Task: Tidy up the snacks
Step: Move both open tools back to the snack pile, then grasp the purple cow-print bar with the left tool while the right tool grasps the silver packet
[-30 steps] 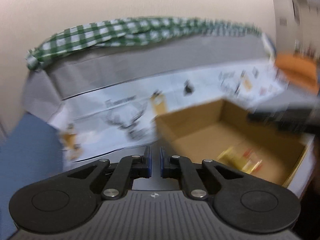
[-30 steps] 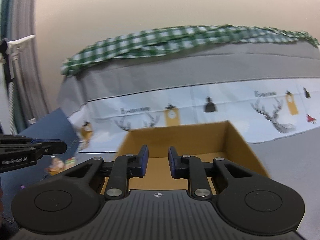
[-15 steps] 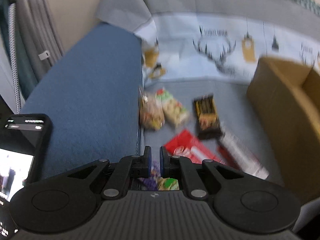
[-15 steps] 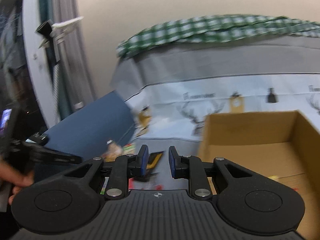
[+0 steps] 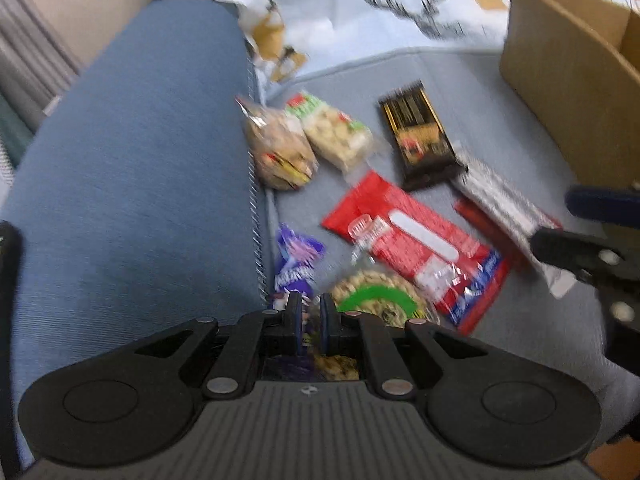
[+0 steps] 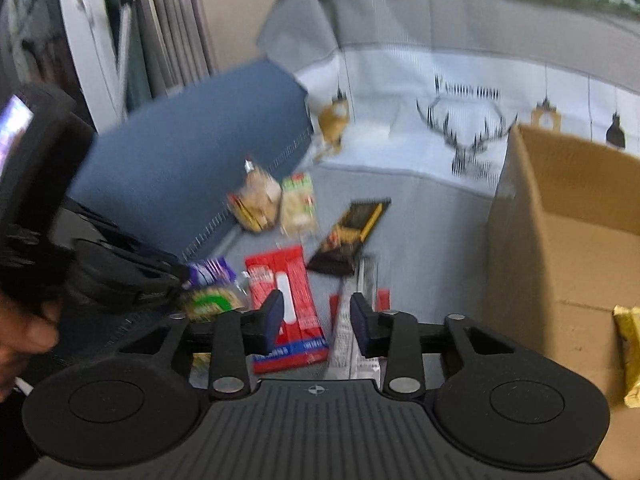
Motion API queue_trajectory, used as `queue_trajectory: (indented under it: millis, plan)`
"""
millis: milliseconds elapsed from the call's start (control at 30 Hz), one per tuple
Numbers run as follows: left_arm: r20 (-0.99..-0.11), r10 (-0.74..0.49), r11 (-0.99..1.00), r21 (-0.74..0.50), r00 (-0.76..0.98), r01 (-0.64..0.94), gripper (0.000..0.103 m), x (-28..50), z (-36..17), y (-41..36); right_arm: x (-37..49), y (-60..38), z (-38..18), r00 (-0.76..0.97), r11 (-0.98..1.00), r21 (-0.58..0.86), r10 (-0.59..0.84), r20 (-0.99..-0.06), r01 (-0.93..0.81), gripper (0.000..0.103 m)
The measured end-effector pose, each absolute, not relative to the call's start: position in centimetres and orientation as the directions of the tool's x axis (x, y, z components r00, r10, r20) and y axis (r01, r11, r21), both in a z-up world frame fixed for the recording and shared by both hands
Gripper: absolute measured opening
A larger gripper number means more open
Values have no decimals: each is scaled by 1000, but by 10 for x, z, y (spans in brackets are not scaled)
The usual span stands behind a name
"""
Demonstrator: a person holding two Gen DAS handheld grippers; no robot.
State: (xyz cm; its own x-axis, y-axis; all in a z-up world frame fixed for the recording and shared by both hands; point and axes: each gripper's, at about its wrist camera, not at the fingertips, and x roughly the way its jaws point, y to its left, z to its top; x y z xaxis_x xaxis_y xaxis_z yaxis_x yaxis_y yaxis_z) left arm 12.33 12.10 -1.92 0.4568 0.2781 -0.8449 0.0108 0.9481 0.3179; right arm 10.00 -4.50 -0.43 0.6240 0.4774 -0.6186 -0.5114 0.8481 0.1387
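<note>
Cardboard shows at the upper right of your left wrist view: the box [image 5: 560, 92] stands on the grey sofa seat [image 5: 460, 76], with the snacks spread out to its left. Your left gripper [image 5: 310, 322] points down over the purple packet [image 5: 298, 258] and the round green-labelled biscuit pack [image 5: 376, 300], its jaws drawn together with nothing between them. Beyond lie the red packet [image 5: 412, 240], the black-and-gold bar [image 5: 420, 136], two clear bags of pale snacks [image 5: 304, 140] against the blue armrest [image 5: 132, 168], and a silver wrapper [image 5: 504, 208] lying over a red strip. Your right gripper [image 5: 592, 232] comes in from the right edge.

From your right wrist view, your right gripper [image 6: 316, 320] hangs above the red packet [image 6: 288, 304] and the silver wrapper [image 6: 352, 344]; its jaws have just been opening and stand partly apart, gripping nothing. The box [image 6: 560, 240] rises on the right, with a gold-wrapped snack [image 6: 630, 352] inside. Your left gripper [image 6: 120, 276] is at the left beside the purple packet [image 6: 210, 272], your hand [image 6: 20, 328] on it.
</note>
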Motion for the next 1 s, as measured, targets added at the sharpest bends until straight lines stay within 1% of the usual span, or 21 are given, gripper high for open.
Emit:
queue_trajectory:
  millis: [100,233,333,400,433,467,600,700,733,800,833,933,1000]
  plan:
    - [-852,291,942,336,435,27,10,126,-31,117,115,-36,-17,605,858,130,451,-657,-498,43]
    - [-841,295,942,335,453,10,9,126,-30,119,125,-27,-32,595,872,81,394,-701,-482,44]
    - [-798,321,926,378,510,10,10,125,-25,114,133,-24,-46,572,886,58,345,-744,-460,44]
    - [-757,345,904,427,556,22,19,121,-21,107,136,-24,-52,554,894,52,321,-768,-446,44]
    - [-744,348,897,442,571,29,28,120,-20,105,137,-25,-54,550,896,50,314,-774,-441,40]
    - [-738,352,890,455,575,38,33,121,-21,103,136,-26,-54,553,898,44,307,-774,-438,39]
    - [-720,437,820,565,539,90,36,127,-41,91,133,-28,-52,565,896,36,309,-765,-442,37]
    - [-693,494,765,633,525,115,34,131,-55,87,128,-32,-47,576,896,35,314,-754,-442,36]
    - [-693,501,764,636,519,112,30,133,-57,89,126,-33,-45,578,894,34,317,-752,-446,36]
    - [-707,506,770,629,494,111,18,137,-60,93,120,-36,-39,579,888,38,330,-745,-458,36]
    - [-712,505,774,624,488,110,15,137,-61,95,117,-36,-36,580,885,39,338,-741,-465,36]
    - [-717,480,795,599,505,94,13,135,-54,98,105,-39,-29,570,869,51,366,-736,-492,36]
    - [-717,435,832,551,544,60,13,131,-41,102,95,-42,-26,558,854,66,394,-730,-516,36]
